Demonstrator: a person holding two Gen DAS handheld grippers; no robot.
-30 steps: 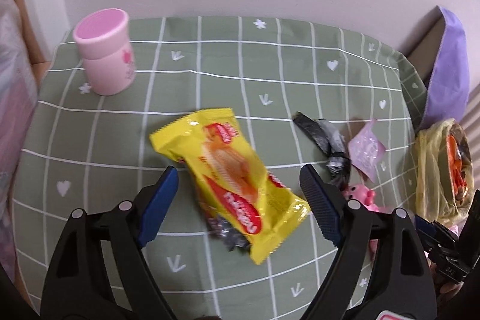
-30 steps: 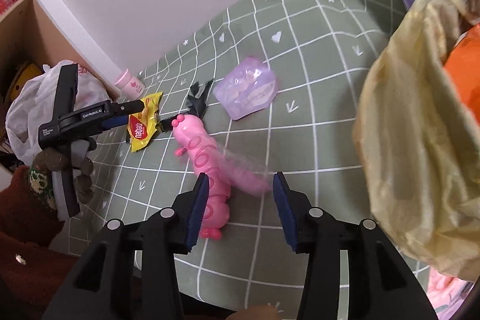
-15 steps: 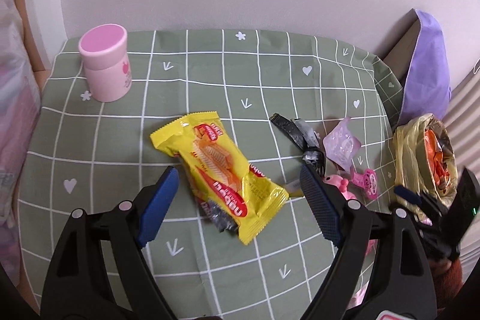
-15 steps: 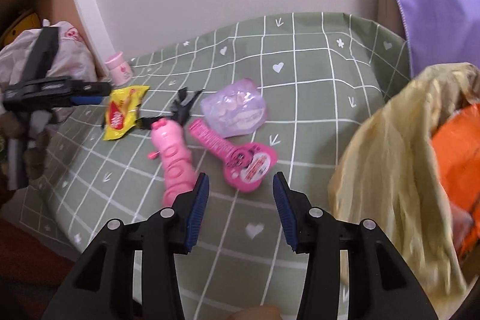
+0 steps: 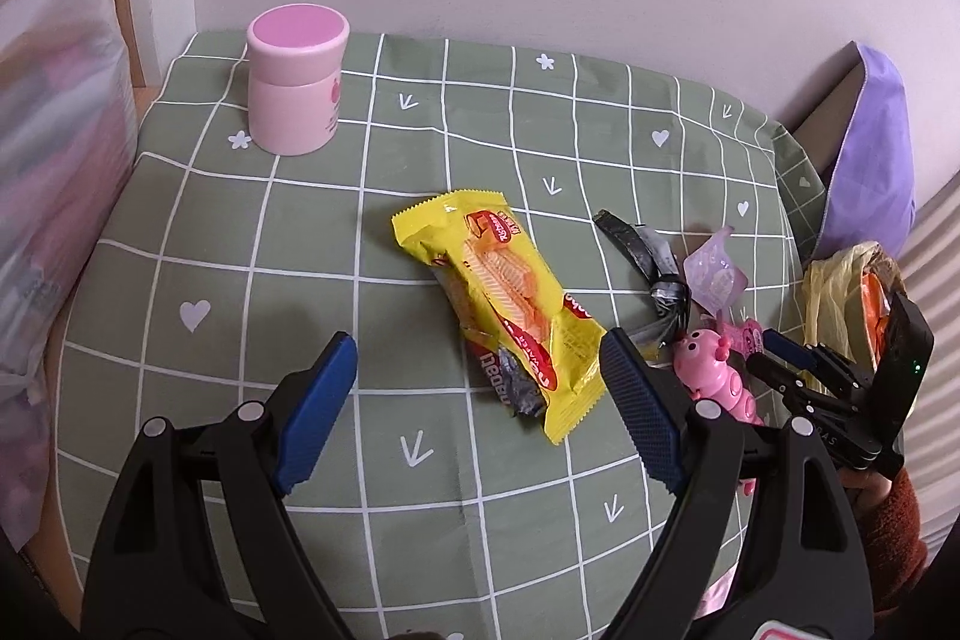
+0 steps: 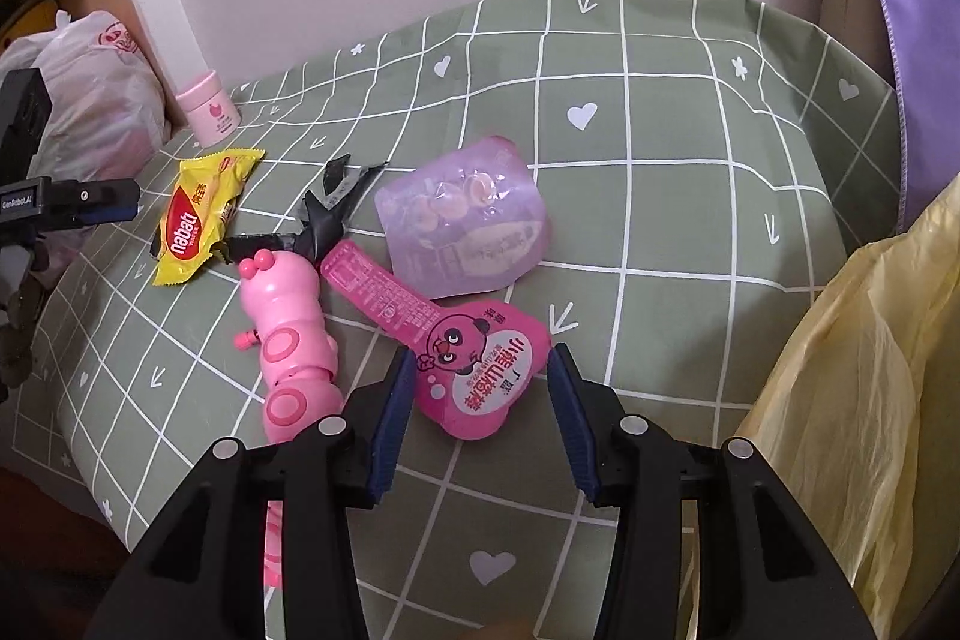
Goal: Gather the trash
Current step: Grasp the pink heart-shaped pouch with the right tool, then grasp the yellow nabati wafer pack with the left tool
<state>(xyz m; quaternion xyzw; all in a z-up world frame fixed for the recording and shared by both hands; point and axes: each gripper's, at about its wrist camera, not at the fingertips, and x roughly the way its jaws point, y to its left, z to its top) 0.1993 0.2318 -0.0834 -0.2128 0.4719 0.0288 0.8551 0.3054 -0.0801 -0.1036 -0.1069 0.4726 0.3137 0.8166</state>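
Right claw (image 6: 480, 403), which has come down in the last second to straddle the pink guitar-shaped wrapper (image 6: 474, 370) on the green tabletop (image 6: 660, 196), is wide open and empty, apparently ready to pinch it for the yellow trash bag (image 6: 870, 400) alongside.

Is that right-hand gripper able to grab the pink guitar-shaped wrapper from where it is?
Probably yes: the right gripper is open, its jaws either side of the pink guitar-shaped wrapper, with nothing lying on top.

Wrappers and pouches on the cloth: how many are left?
4: yellow biscuit wrapper far left, black wrapper beside it, purple pouch centre, pink guitar-shaped packet nearest the right tongs. More may be hidden.
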